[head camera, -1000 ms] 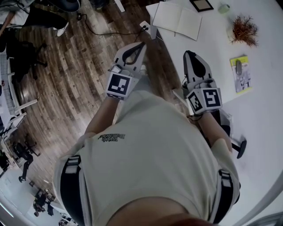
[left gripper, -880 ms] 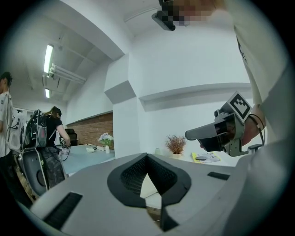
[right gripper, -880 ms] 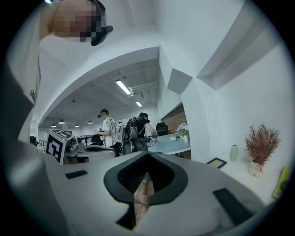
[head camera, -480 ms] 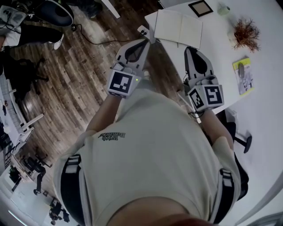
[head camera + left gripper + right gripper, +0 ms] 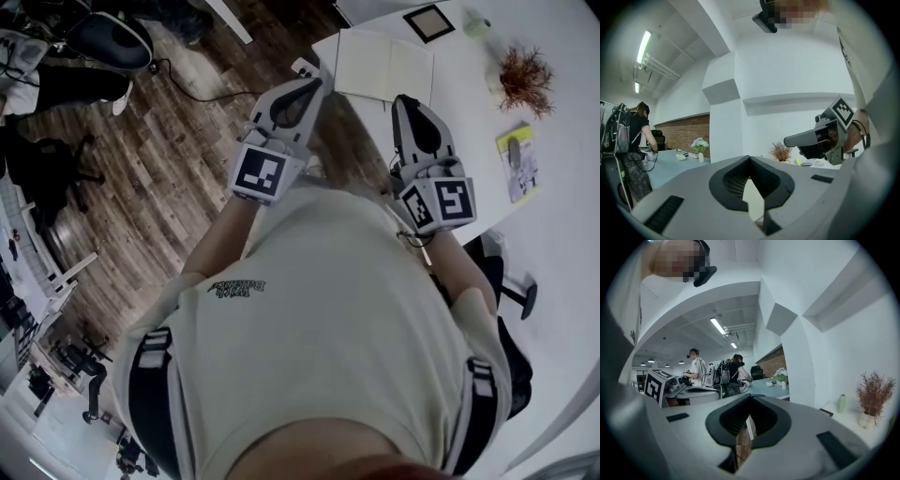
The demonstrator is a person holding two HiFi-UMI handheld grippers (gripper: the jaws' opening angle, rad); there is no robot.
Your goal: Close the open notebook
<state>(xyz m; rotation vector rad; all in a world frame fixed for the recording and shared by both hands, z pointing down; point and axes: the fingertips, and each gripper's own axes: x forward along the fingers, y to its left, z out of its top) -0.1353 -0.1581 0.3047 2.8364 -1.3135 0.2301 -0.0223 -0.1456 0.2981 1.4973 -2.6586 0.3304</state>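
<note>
The open notebook [image 5: 384, 67] lies flat with its blank pages up, at the near corner of the white table [image 5: 469, 103]. My left gripper [image 5: 316, 86] is shut and empty, its tip over the floor just left of the notebook's left edge. Also shut and empty, my right gripper [image 5: 403, 99] points at the table with its tip just short of the notebook's near edge. Neither touches the notebook. In the left gripper view its jaws [image 5: 750, 158] meet, and the right gripper [image 5: 820, 138] shows beside them. The right gripper view shows closed jaws [image 5: 750, 395].
On the table beyond the notebook are a dark picture frame [image 5: 428, 22], a small pale bottle [image 5: 476, 19], a dried plant [image 5: 522, 73] and a yellow-green booklet [image 5: 520, 164]. A cable and plug [image 5: 305, 66] lie on the wooden floor. People stand at desks [image 5: 715, 373].
Both grippers have moved forward toward the table corner, and the notebook now sits closer to their tips. Both jaws stayed shut.
</note>
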